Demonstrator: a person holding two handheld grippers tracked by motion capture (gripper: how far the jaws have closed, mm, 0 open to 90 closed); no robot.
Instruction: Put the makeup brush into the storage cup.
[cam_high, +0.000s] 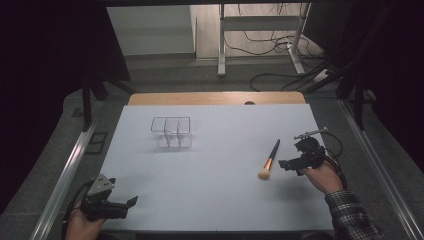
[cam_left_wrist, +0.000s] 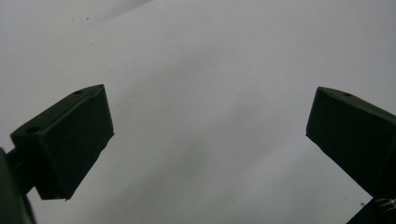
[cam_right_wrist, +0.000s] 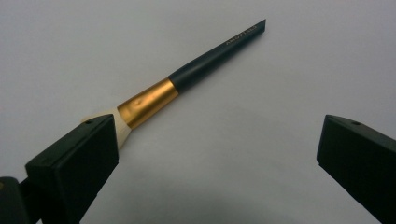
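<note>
A makeup brush (cam_high: 270, 159) with a dark handle, gold ferrule and pale bristles lies flat on the white mat, right of centre. In the right gripper view the makeup brush (cam_right_wrist: 187, 77) runs diagonally, its bristle end partly hidden behind the left jaw. My right gripper (cam_high: 283, 164) hovers just right of the bristles, open, nothing between its jaws. A clear plastic organiser (cam_high: 171, 132) with dividers stands toward the far left of the mat. My left gripper (cam_high: 131, 202) rests near the front left corner, open and empty; my left gripper (cam_left_wrist: 210, 135) has bare mat between its jaws.
The white mat (cam_high: 215, 200) covers a wooden table (cam_high: 215, 98). Metal rails (cam_high: 65, 180) flank both sides. Behind the table stand a white frame (cam_high: 260, 30) and loose cables (cam_high: 280, 75) on the floor.
</note>
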